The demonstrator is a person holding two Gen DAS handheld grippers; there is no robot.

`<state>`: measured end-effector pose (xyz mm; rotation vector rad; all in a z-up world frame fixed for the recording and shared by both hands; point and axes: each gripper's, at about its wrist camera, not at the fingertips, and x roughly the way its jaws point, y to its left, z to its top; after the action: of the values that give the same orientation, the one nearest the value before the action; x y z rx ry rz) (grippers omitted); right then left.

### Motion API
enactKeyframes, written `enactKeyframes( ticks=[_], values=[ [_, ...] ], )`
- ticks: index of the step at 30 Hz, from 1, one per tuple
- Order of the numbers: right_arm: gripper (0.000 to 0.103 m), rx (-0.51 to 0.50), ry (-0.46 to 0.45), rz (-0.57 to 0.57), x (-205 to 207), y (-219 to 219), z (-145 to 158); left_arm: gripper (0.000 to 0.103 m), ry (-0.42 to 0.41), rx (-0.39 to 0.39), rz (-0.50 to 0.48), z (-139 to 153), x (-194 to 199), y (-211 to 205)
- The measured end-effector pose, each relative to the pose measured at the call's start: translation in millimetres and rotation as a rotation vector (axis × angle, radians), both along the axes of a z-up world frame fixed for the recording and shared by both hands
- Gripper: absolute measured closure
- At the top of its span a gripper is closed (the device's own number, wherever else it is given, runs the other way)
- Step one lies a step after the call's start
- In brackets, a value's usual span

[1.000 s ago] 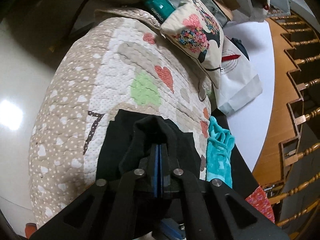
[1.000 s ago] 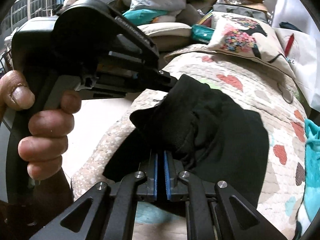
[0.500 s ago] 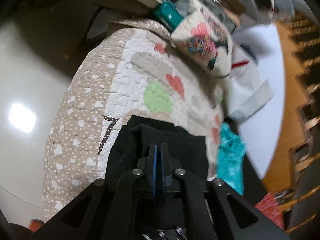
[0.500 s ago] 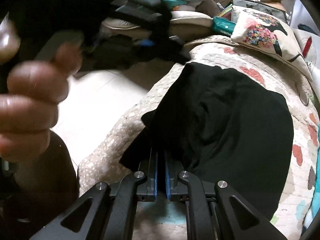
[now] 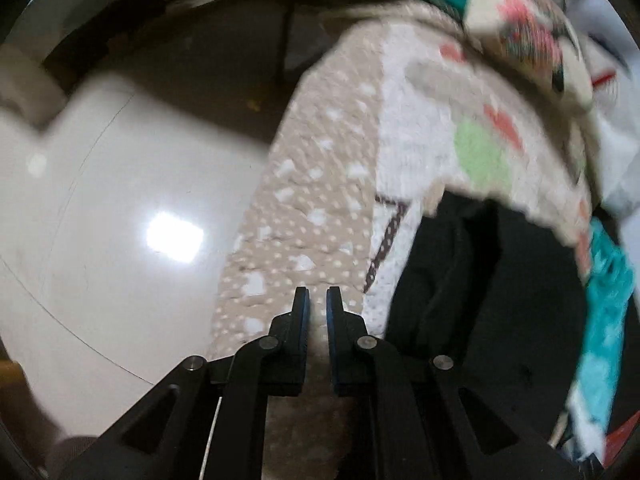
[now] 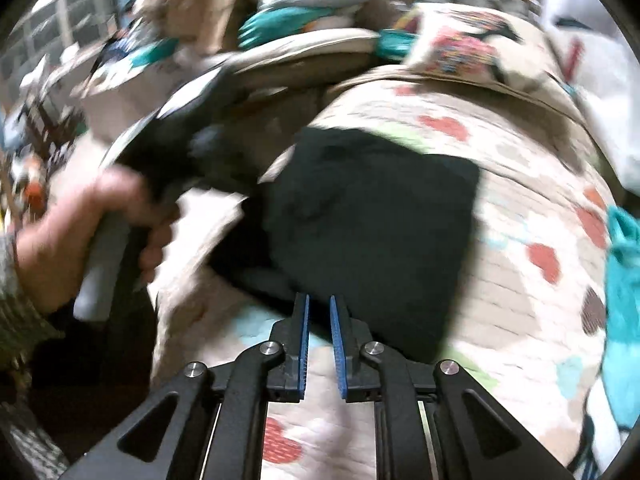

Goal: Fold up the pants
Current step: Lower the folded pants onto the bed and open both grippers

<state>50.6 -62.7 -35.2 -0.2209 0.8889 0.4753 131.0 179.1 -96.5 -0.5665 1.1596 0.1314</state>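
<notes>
The black pants [image 6: 372, 224] lie folded in a flat rectangle on the heart-patterned quilt [image 6: 520, 184]. In the left wrist view the pants [image 5: 480, 280] lie to the right of my left gripper [image 5: 318, 300], which is slightly open, empty, and over the quilt's dotted beige border [image 5: 304, 208]. My right gripper [image 6: 319, 308] is slightly open and empty at the near edge of the pants. The left gripper and the hand holding it [image 6: 120, 216] show at the left in the right wrist view. Both views are motion-blurred.
A teal cloth [image 6: 624, 280] lies at the quilt's right edge, also in the left wrist view [image 5: 604, 300]. A patterned cushion [image 6: 464, 48] and piled clutter [image 6: 312, 4] sit at the far end. Glossy white floor [image 5: 120, 220] lies left of the quilt.
Both grippers have let go of the pants and opened a little. The left gripper has swung left off the pants; the right has drawn back. The pants now lie flat.
</notes>
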Motion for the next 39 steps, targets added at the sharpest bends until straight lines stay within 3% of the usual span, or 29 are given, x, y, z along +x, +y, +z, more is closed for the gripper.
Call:
enactKeyframes(
  ticks=[1, 3, 4, 6, 8, 10, 12, 15, 17, 19, 24, 30, 33, 35, 39],
  values=[
    [0.084, 0.032, -0.001, -0.045, 8, -12, 8, 0.096, -0.026, -0.016, 0.015, 8, -5, 4],
    [0.064, 0.092, -0.001, -0.106, 22, -29, 17, 0.096, -0.097, -0.010, 0.016, 31, -9, 2],
    [0.060, 0.112, -0.003, -0.132, 28, -34, 21, 0.096, -0.139, 0.005, -0.001, 44, -9, -4],
    [0.056, 0.148, -0.007, -0.182, 40, -42, 25, 0.094, -0.200, 0.029, -0.060, 66, 0, -22],
    [0.056, 0.184, -0.004, -0.205, 47, -46, 24, 0.079, -0.229, 0.017, -0.130, 76, 16, -44],
    [0.056, 0.231, 0.019, -0.239, 53, -52, 18, 0.072, -0.232, -0.027, -0.170, 73, 33, -61],
    [0.056, 0.265, 0.056, -0.264, 59, -57, 6, 0.072, -0.202, -0.031, -0.169, 60, 50, -70],
    [0.056, 0.273, 0.108, -0.300, 61, -66, -11, 0.067, -0.096, 0.097, -0.137, 38, 64, -75],
    [0.056, 0.274, 0.123, -0.319, 62, -72, -19, 0.042, -0.084, 0.159, -0.140, 33, 61, -72],
    [0.056, 0.291, 0.135, -0.337, 64, -79, -23, 0.039, -0.099, 0.192, -0.142, 32, 54, -67],
    [0.054, 0.328, 0.154, -0.374, 69, -88, -31, 0.037, -0.117, 0.101, -0.116, 33, 47, -54],
    [0.053, 0.319, 0.140, -0.385, 62, -91, -30, 0.037, -0.110, -0.119, -0.018, 28, 33, -28],
    [0.052, 0.318, 0.133, -0.387, 59, -91, -28, 0.036, -0.102, -0.157, 0.021, 28, 26, -20],
    [0.052, 0.310, 0.126, -0.387, 56, -91, -28, 0.036, -0.071, -0.121, 0.066, 29, 21, -13],
    [0.050, 0.303, 0.115, -0.391, 50, -91, -27, 0.037, -0.062, -0.155, 0.146, 28, 6, 7]
  ],
)
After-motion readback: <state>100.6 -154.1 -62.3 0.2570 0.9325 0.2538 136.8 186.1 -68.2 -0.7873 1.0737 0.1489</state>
